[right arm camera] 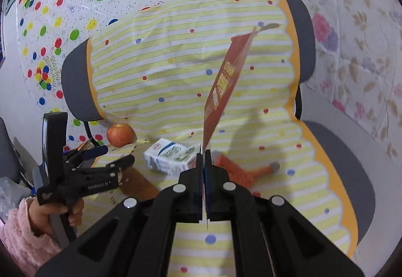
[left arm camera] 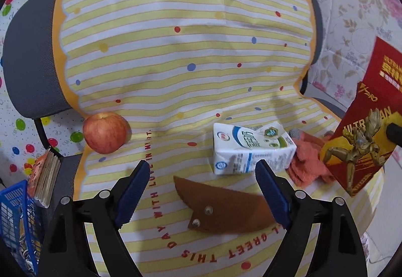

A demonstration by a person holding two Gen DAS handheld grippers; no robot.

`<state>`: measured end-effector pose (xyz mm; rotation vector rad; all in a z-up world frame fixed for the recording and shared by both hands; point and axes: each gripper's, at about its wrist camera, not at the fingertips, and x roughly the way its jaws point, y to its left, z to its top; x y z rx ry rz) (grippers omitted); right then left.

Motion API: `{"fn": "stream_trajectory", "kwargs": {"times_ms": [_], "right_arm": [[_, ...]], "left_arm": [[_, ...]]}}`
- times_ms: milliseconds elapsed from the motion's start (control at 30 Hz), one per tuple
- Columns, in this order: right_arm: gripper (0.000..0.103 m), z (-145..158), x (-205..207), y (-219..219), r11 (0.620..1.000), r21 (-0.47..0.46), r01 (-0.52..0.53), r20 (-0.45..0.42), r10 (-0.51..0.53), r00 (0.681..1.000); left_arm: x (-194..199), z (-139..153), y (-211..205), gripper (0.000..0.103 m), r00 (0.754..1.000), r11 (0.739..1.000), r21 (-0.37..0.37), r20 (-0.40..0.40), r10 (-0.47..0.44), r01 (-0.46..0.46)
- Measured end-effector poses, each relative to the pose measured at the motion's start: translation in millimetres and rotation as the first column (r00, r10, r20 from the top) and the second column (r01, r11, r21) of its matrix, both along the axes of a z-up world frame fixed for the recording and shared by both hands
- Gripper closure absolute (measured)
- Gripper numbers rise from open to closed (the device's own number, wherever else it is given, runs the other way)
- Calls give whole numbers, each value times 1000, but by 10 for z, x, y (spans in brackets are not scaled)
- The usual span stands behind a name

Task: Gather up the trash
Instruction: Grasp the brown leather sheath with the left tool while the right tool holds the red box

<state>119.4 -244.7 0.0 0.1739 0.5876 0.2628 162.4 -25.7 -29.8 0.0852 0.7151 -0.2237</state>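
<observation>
A white milk carton (left arm camera: 251,151) lies on its side on the striped cloth over a chair seat; it also shows in the right wrist view (right arm camera: 170,155). My left gripper (left arm camera: 201,176) is open and empty, just in front of the carton, above a brown leather sheath (left arm camera: 226,209). My right gripper (right arm camera: 203,153) is shut on a red foil wrapper (right arm camera: 226,81), held upright above the seat; the wrapper shows at the right in the left wrist view (left arm camera: 366,131). The left gripper shows in the right wrist view (right arm camera: 115,157).
A red apple (left arm camera: 105,132) sits at the seat's back left. An orange glove (left arm camera: 309,164) lies right of the carton. A blue basket (left arm camera: 15,221) and a small book (left arm camera: 46,176) are at the left. The chair back (left arm camera: 30,50) rises behind.
</observation>
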Motion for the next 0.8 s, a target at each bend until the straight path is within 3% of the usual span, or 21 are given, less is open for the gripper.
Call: {"fn": "stream_trajectory", "kwargs": {"times_ms": [100,367,433,533,567,800], "right_arm": [[101,-73,-200,-65,1000,25,0,-11,0,1000],[101,-130,-638,-93,997,-27,73,28,-72,997],[101,-127,-687,-104,996,-38,81,28,-80,996],[101,-98,-741,-132,995,-50,90,30,-88,996],[101,-85,-755,-138,995,-54,90,31,-88,996],[101,39,-962,-116,994,-75,77,64,-73,995]], "left_arm": [[-131,-156,-39,17,998,999,21,-55,-31,33],[-5,-357,-426,16,993,998,30,-102,64,-61],[60,-370,-548,16,992,994,73,-95,86,-79],[68,-453,-697,16,990,974,210,-95,102,-80],[22,-457,-688,16,991,973,218,-92,97,-75],[-331,-440,-176,16,985,986,147,-137,101,-81]]}}
